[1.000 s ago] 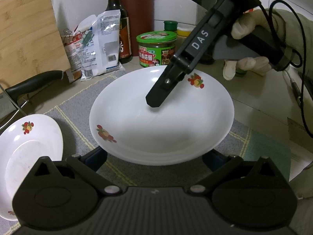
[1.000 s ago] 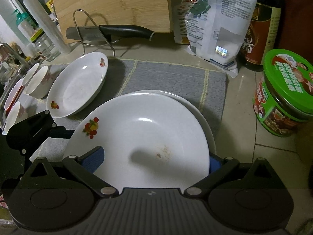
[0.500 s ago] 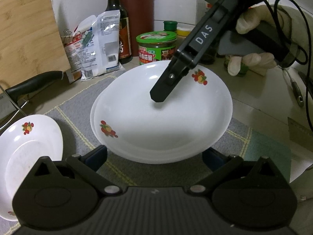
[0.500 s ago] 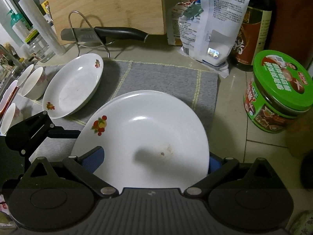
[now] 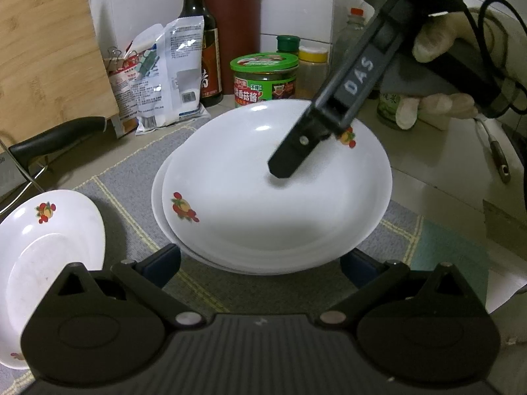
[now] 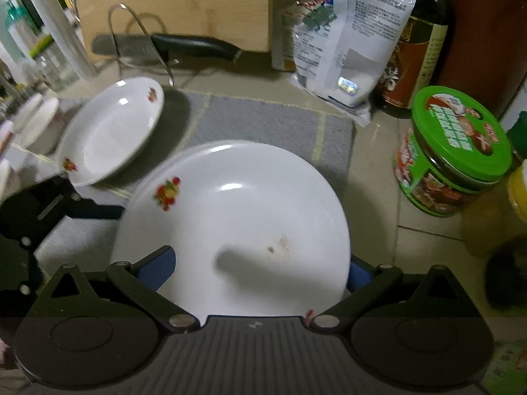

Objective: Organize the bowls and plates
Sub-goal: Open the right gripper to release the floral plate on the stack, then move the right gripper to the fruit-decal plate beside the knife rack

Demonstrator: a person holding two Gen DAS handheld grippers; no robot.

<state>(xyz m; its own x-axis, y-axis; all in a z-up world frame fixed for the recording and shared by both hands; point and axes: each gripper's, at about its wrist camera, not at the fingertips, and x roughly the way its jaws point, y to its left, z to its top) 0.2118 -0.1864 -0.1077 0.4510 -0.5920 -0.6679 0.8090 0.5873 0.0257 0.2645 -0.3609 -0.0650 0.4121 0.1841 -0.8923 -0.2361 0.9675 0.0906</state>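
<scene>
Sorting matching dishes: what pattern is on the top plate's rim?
Red and yellow fruit sprigs on the white plate, clearest in left wrist view.

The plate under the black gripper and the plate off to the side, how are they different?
The top plate sits on another plate, slid a bit off-centre so the lower rim peeks out; the side plate lies alone on the grey mat. The right gripper has a finger over the top plate; nothing holds the side plate. The top plate has a brownish smudge inside. Both are white with fruit pictures on the rim.
</scene>
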